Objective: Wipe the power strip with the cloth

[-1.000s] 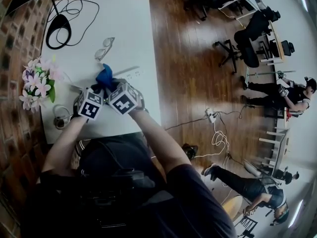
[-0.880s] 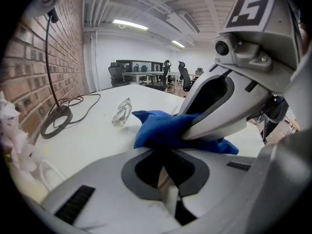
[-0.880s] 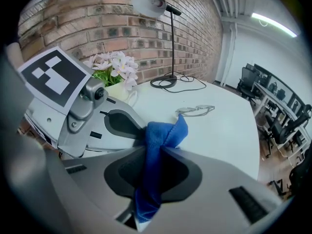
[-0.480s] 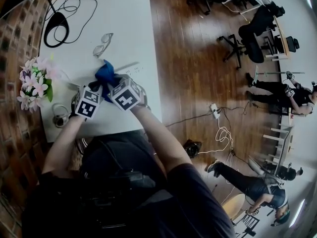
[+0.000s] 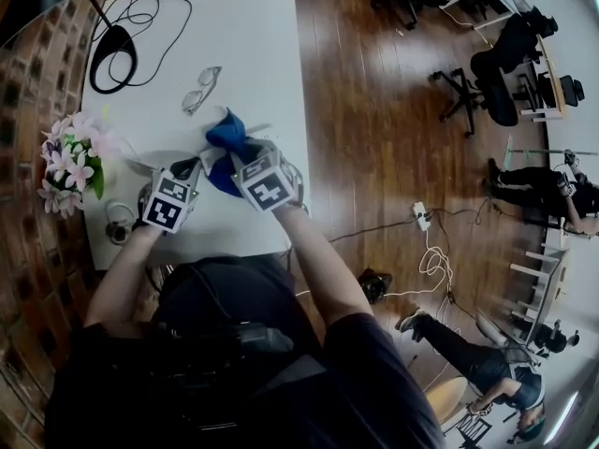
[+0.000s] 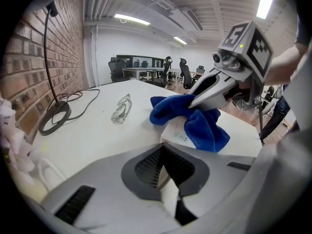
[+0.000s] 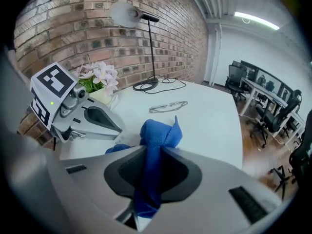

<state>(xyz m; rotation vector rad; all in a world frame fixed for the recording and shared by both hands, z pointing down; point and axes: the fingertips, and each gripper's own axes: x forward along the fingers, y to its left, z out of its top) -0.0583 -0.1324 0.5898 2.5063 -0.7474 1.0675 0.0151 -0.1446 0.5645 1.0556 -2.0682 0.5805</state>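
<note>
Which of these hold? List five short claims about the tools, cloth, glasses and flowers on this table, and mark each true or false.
1. The right tool grips the blue cloth. True.
2. The glasses lie on the floor. False: they lie on the white table.
3. The left tool stands wide open. False: it is shut.
4. The cloth drapes over the power strip. True.
5. The flowers stand beside the office chairs. False: they stand on the table's side by the brick wall.
</note>
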